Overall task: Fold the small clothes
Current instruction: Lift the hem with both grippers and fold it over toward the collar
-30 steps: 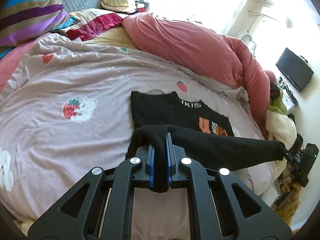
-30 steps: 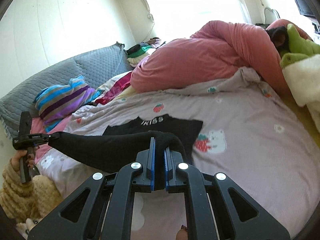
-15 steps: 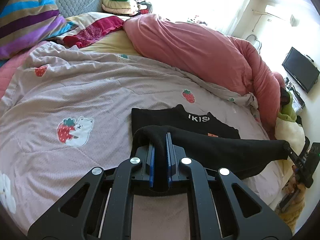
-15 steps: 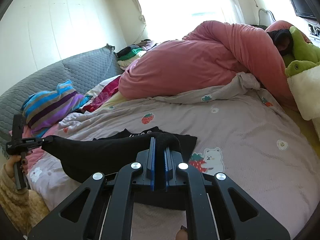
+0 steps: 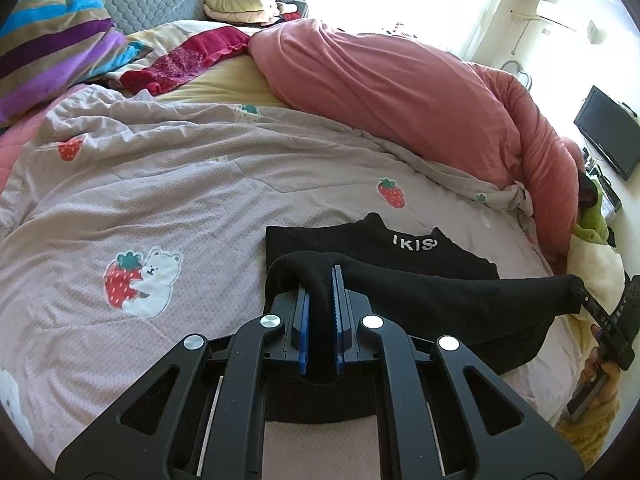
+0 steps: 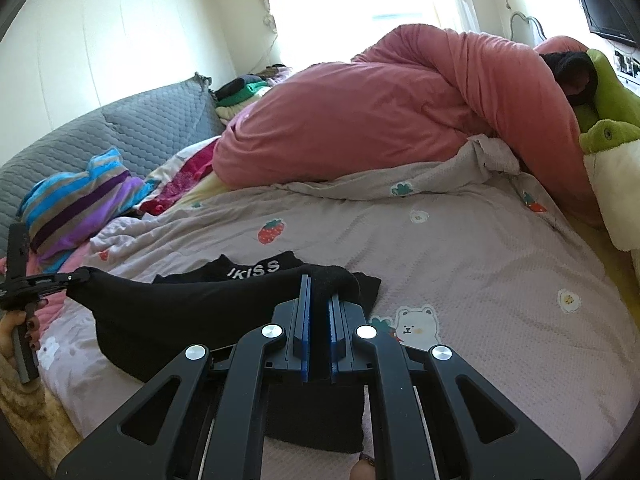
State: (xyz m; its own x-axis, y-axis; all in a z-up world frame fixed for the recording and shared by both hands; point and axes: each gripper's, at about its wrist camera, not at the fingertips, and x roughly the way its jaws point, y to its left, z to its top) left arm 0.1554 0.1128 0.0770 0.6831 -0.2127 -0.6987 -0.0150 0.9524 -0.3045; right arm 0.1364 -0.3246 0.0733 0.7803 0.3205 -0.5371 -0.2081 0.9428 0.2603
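Garment: a black garment (image 5: pixel 424 292) with white lettering at the collar lies on a pale lilac bedspread (image 5: pixel 168 200) printed with strawberries and bears; its near hem is lifted and stretched taut between the two tools.
Left gripper: the left gripper (image 5: pixel 320 280) is clamped tight on one corner of the lifted hem, black cloth bunched between its blue pads.
Right gripper: the right gripper (image 6: pixel 318 292) is likewise closed on the opposite corner.
Open room: bare bedspread spreads wide to the left of the garment in the left view, and to the right of it in the right view.
Edges: a heaped pink duvet (image 5: pixel 400 92) bounds the far side; a striped pillow (image 5: pixel 52 48) lies at the head end, and the near bed edge sits just under the tools.
Change: the lifted hem now covers more of the garment than a second ago; the orange print seen then is hidden, with only the collar strip showing.
Left view only: a dark screen (image 5: pixel 608 136) on the wall.
Right view only: a green plush toy (image 6: pixel 608 120) at the bed's right edge, and the grey quilted headboard (image 6: pixel 120 132) in full.
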